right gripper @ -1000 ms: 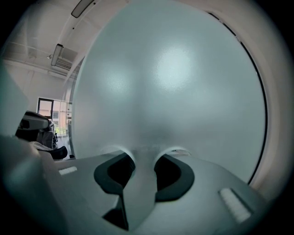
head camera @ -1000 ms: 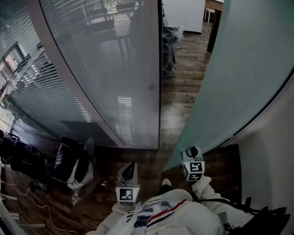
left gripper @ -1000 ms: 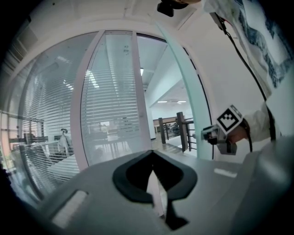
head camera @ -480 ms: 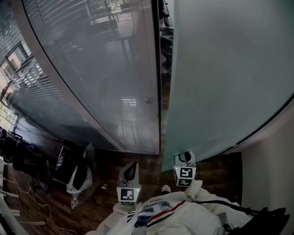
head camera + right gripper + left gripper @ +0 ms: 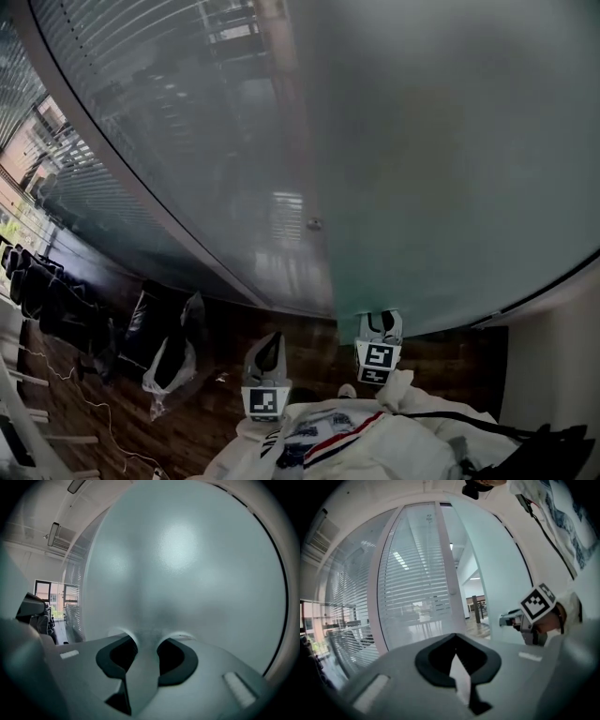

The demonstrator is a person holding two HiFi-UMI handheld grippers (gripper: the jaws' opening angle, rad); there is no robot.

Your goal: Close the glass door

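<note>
Filling most of the head view, the pale green frosted glass door [image 5: 450, 141] stands just beside the blind-backed glass wall panel [image 5: 187, 141]. The right gripper [image 5: 380, 321], jaws together and empty, presses its tips against the door's lower part. The left gripper [image 5: 271, 339], likewise closed and empty, hangs nearby.

Nothing fancy, just a couple of plastic bags [image 5: 171, 361] slumped on the dark wood floor [image 5: 220, 375], thin white cables [image 5: 89, 412] trailing nearby, blinds [image 5: 410, 581] behind the partition.
</note>
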